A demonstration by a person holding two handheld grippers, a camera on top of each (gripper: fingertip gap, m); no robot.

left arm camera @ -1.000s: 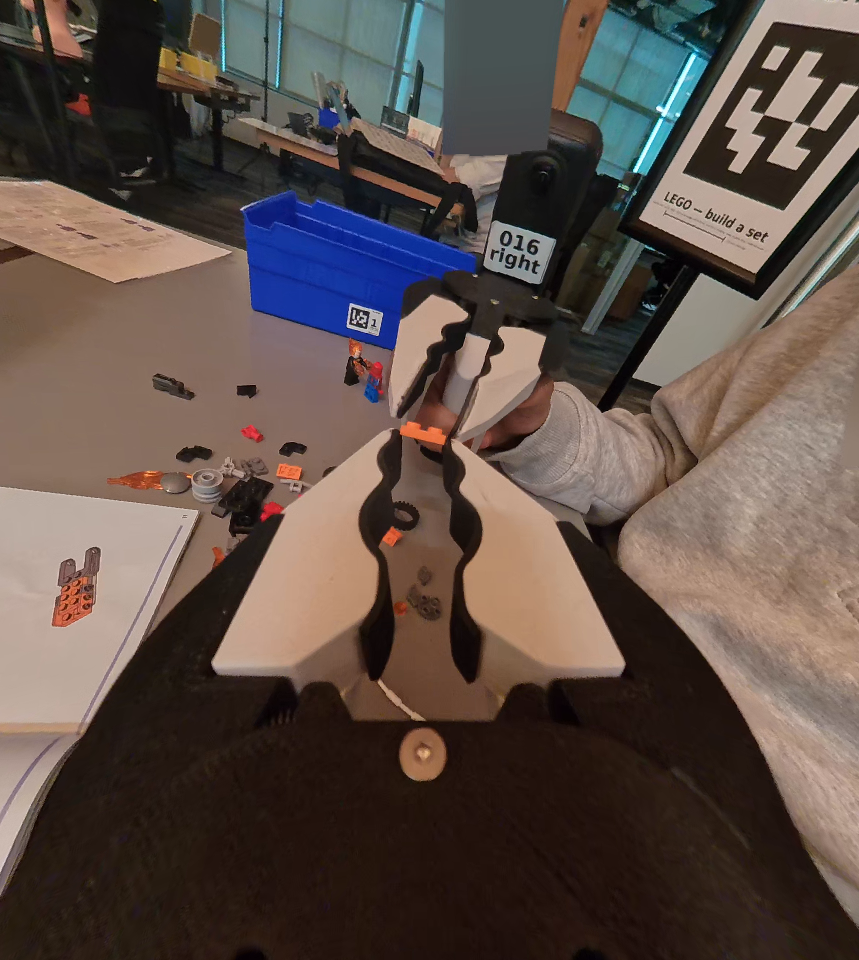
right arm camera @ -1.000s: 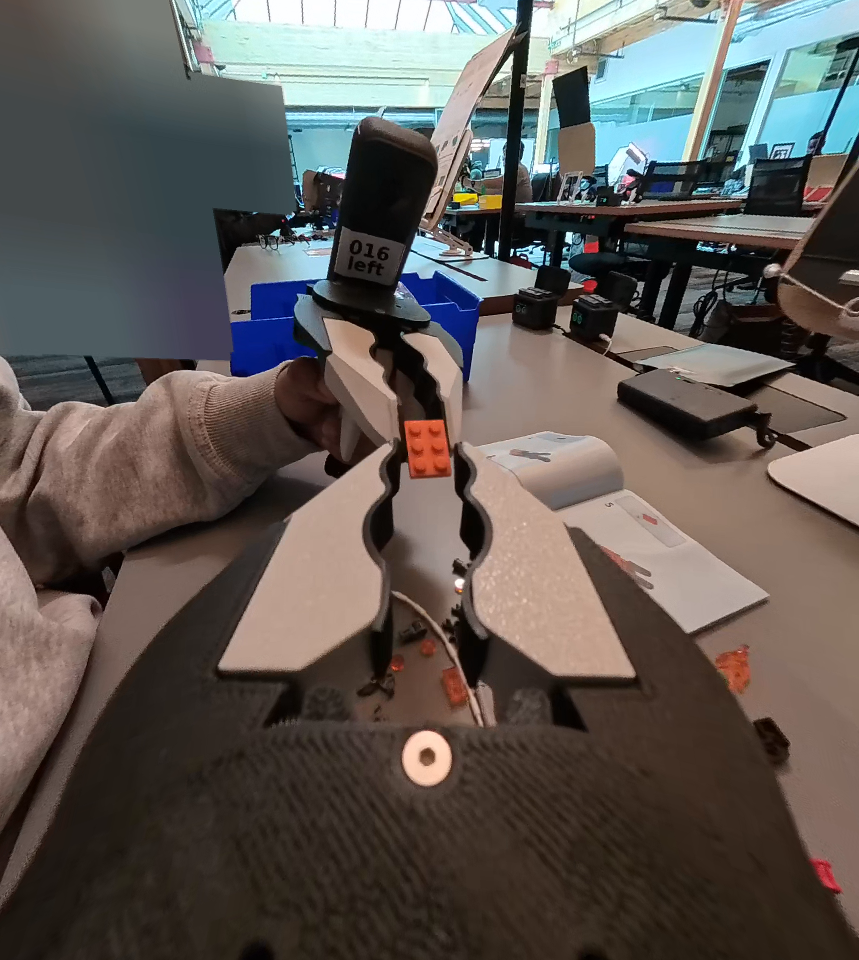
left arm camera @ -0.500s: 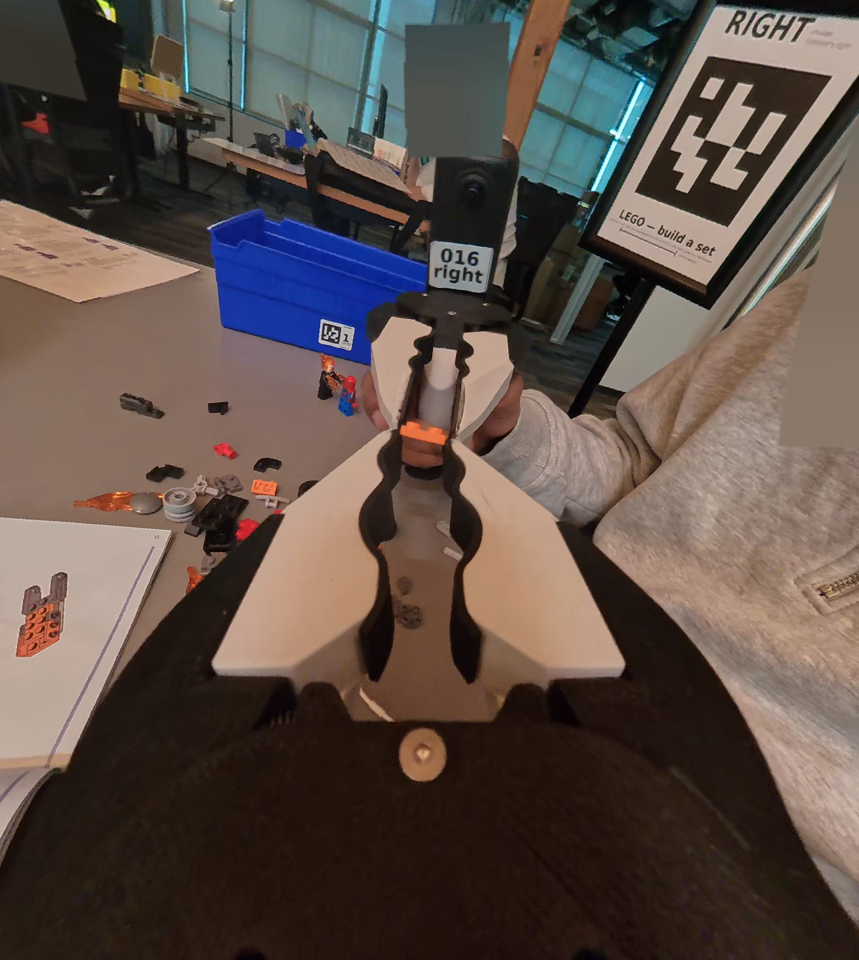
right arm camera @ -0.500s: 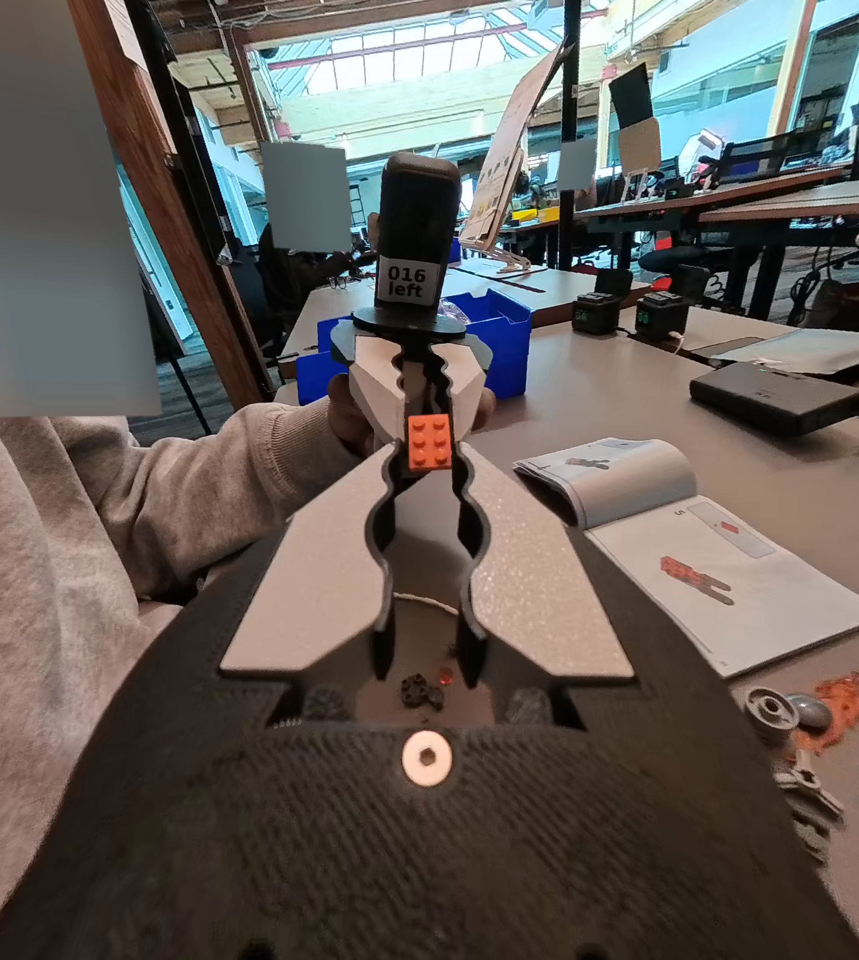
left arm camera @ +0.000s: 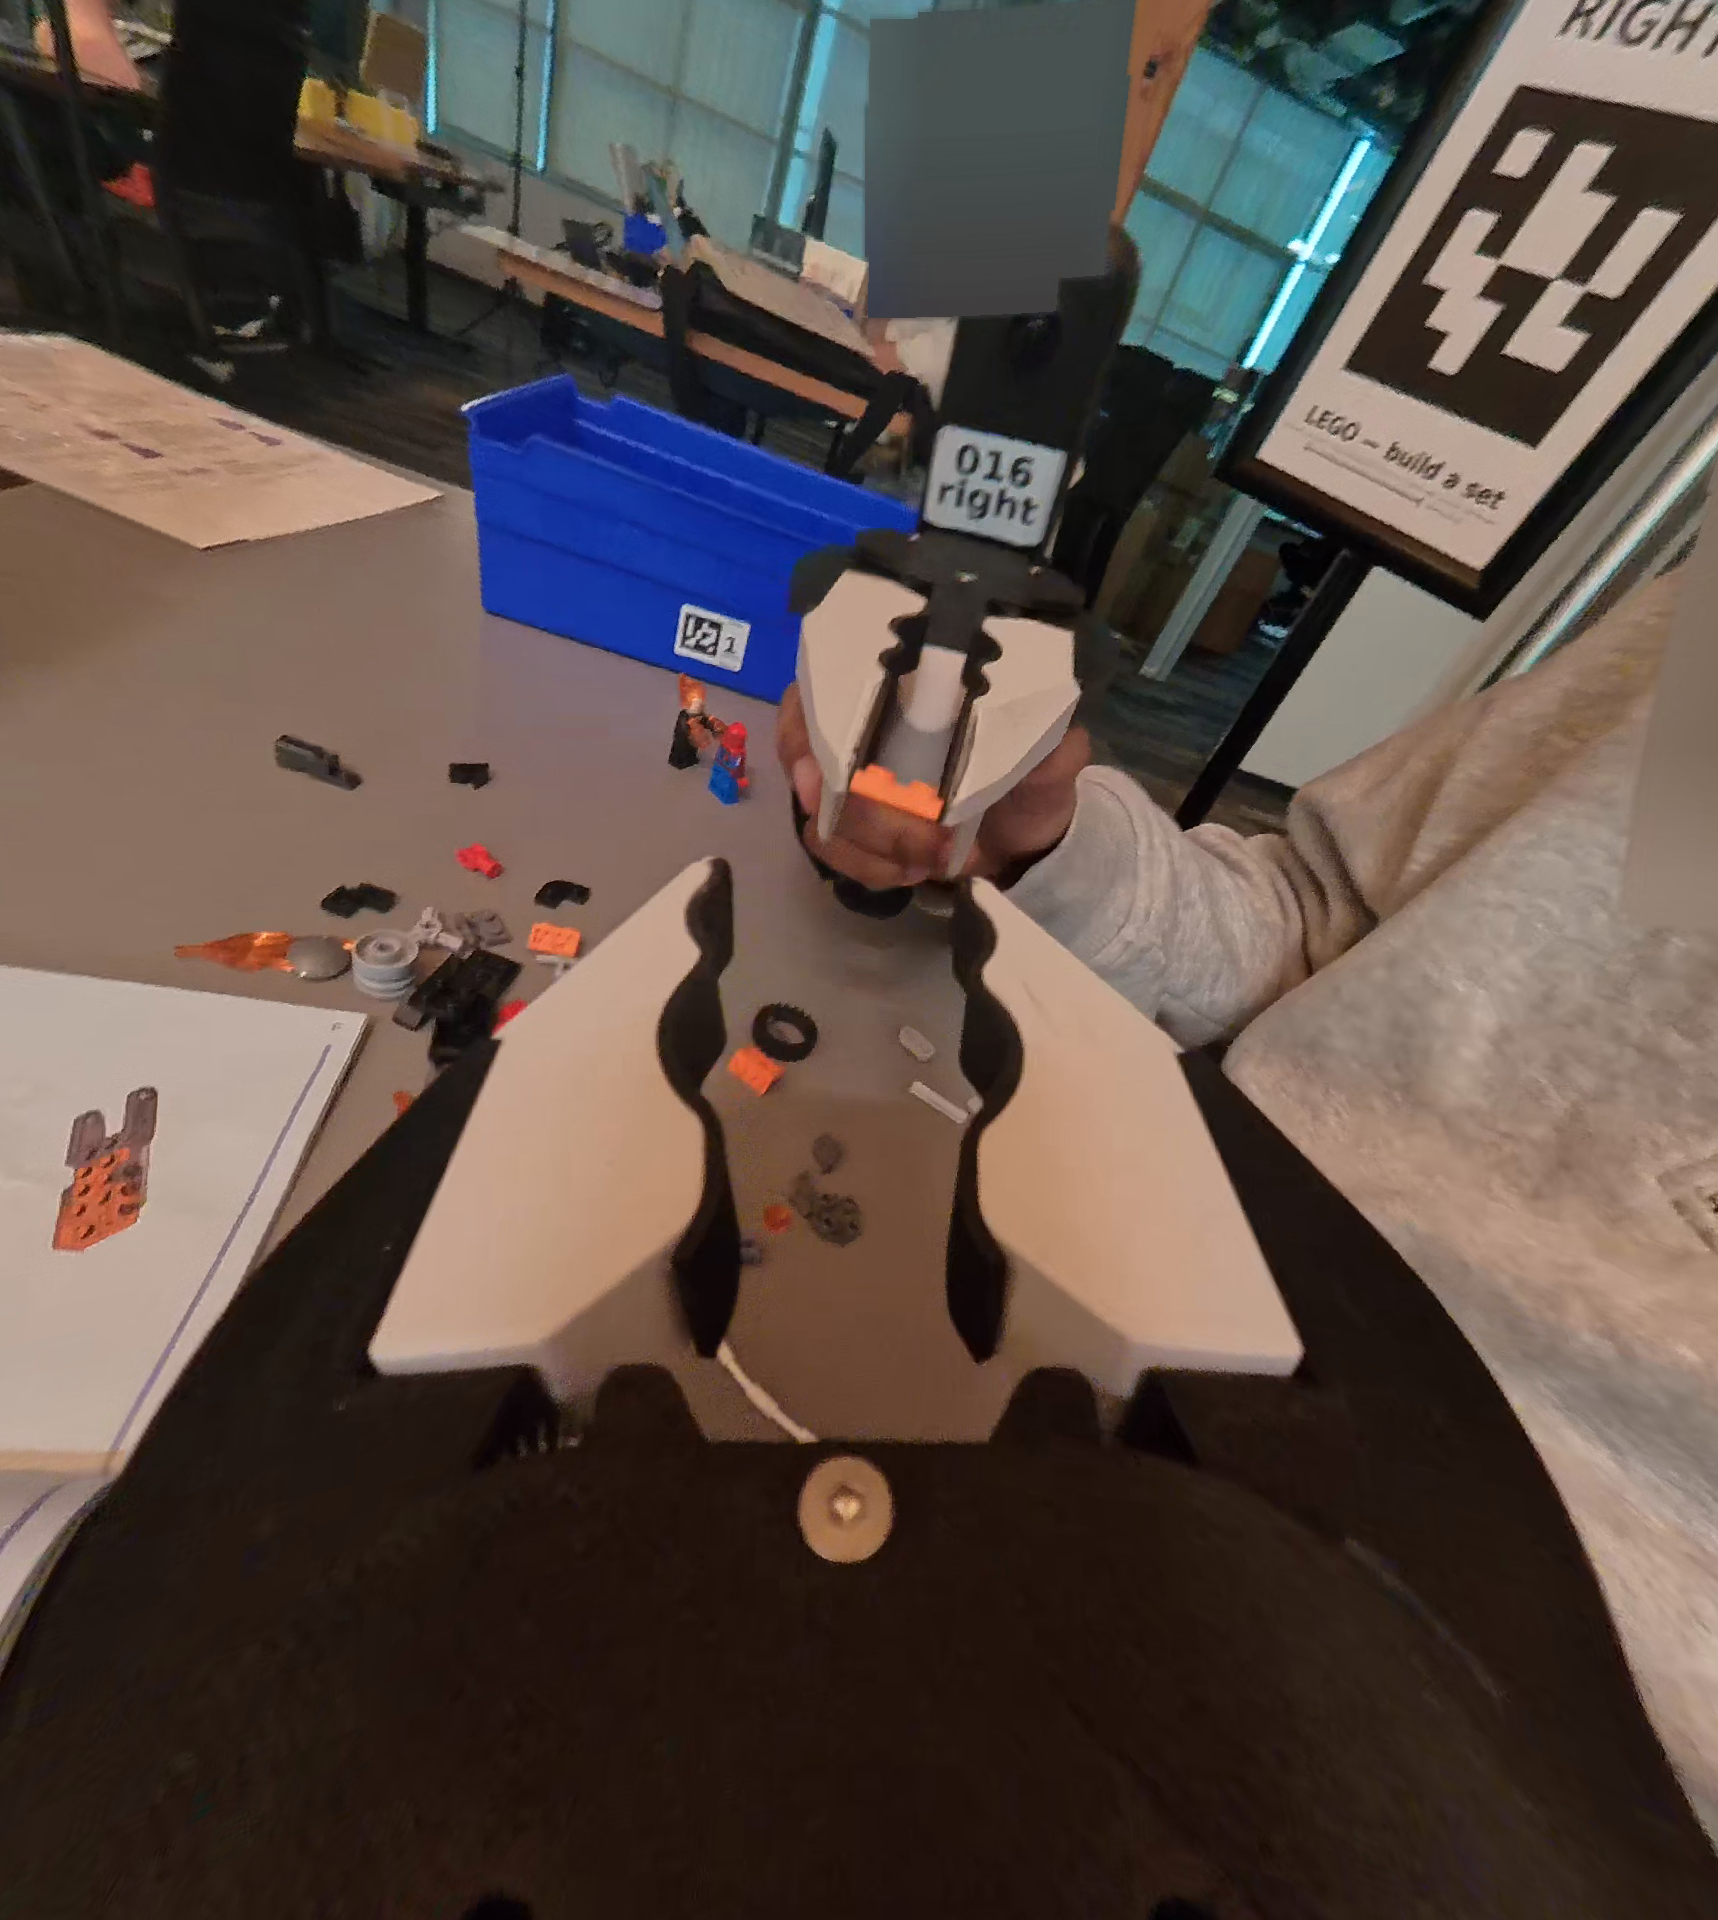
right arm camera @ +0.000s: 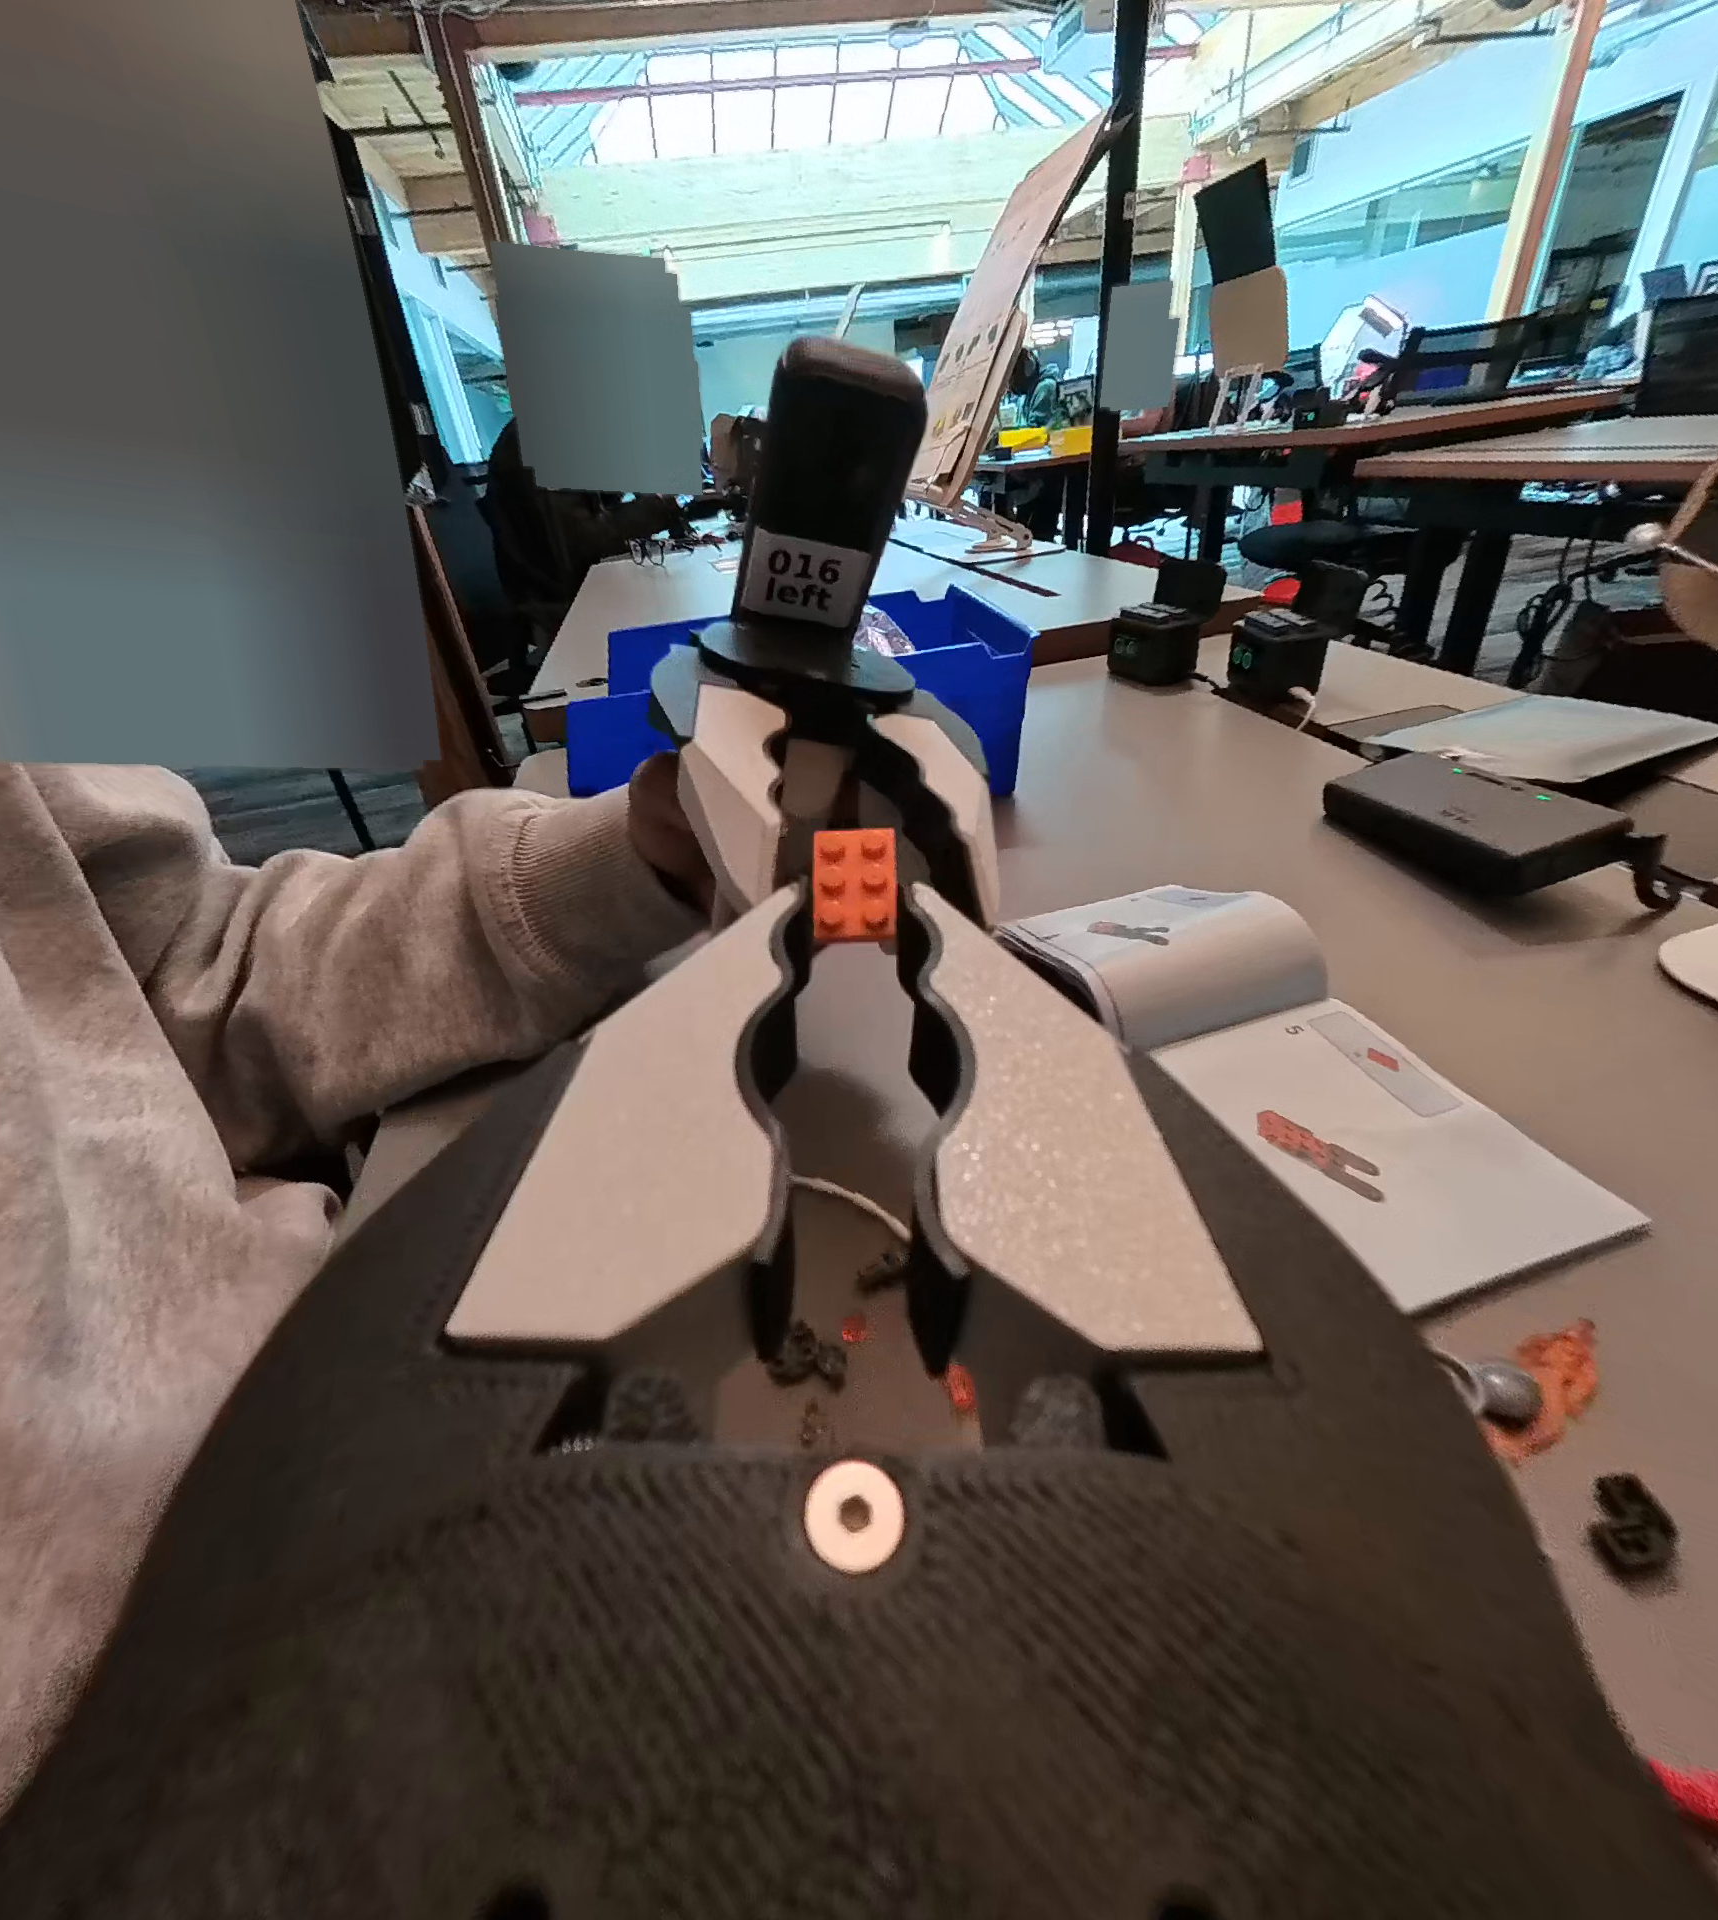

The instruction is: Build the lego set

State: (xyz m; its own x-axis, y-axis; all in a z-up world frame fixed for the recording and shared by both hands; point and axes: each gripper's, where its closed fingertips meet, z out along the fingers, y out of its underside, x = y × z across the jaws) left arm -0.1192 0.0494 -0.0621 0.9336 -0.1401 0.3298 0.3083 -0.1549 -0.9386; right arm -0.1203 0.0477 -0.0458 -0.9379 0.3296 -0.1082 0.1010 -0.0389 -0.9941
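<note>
An orange 2x3 plate [right arm camera: 853, 881] is held at the tips of my right gripper [right arm camera: 855, 906], which is shut on it above the table. In the left wrist view the same plate [left arm camera: 896, 795] sits between the right gripper's [left arm camera: 894, 823] fingertips, facing me. My left gripper [left arm camera: 842, 883] is open and empty, its tips a short way in front of and below the plate. In the right wrist view the left gripper's white fingers [right arm camera: 730, 800] stand spread just behind the plate.
Loose pieces [left arm camera: 460, 971], a black tyre [left arm camera: 784, 1031] and two minifigures [left arm camera: 709, 740] lie on the grey table. An open instruction booklet [left arm camera: 55, 1195] lies at the left, a blue bin [left arm camera: 626, 520] behind. A sign stand [left arm camera: 1561, 260] and a grey sleeve [left arm camera: 1457, 1091] are at the right.
My left gripper was shut on the orange plate together with the right one; it has opened, let go and drawn back a little. The right gripper keeps the plate.
</note>
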